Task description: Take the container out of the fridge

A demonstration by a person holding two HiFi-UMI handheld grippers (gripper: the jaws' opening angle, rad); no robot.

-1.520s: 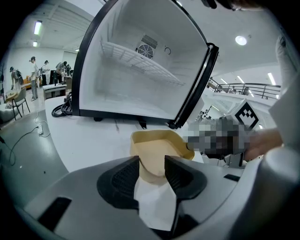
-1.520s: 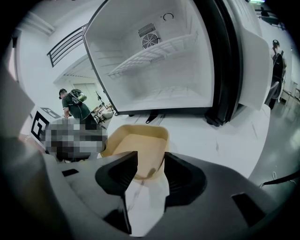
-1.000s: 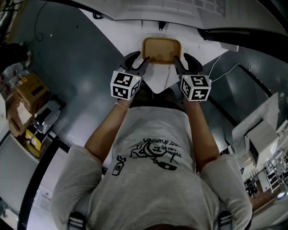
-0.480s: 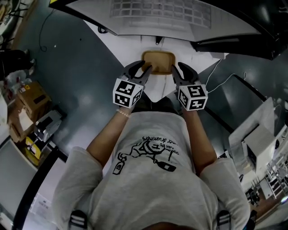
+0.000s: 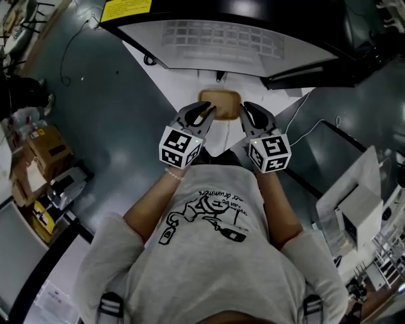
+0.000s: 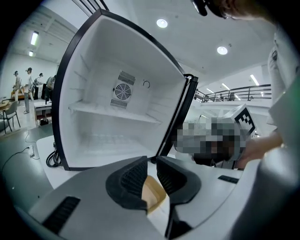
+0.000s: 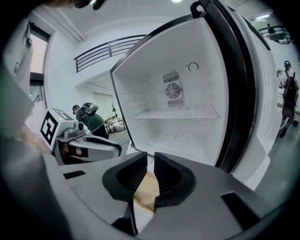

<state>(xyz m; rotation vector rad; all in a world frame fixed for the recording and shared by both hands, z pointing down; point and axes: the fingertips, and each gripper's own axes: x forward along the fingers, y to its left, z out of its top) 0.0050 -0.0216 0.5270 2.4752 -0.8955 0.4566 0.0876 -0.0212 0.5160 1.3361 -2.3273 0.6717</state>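
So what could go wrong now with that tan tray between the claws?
The left gripper and right gripper have just been closing on opposite rims of the shallow tan container. Each grips only a thin edge, so one slip could tip it. The open white fridge stands close ahead and could be bumped.

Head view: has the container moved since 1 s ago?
Cannot tell. The camera itself shifted; the container keeps roughly the same gap to the fridge.

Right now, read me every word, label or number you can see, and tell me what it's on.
No text reads clearly.
T-shirt print: upside-down lettering, too blurred to read.
Yellow label on the fridge: too small to read.
Marker cubes: coded squares, no letters.
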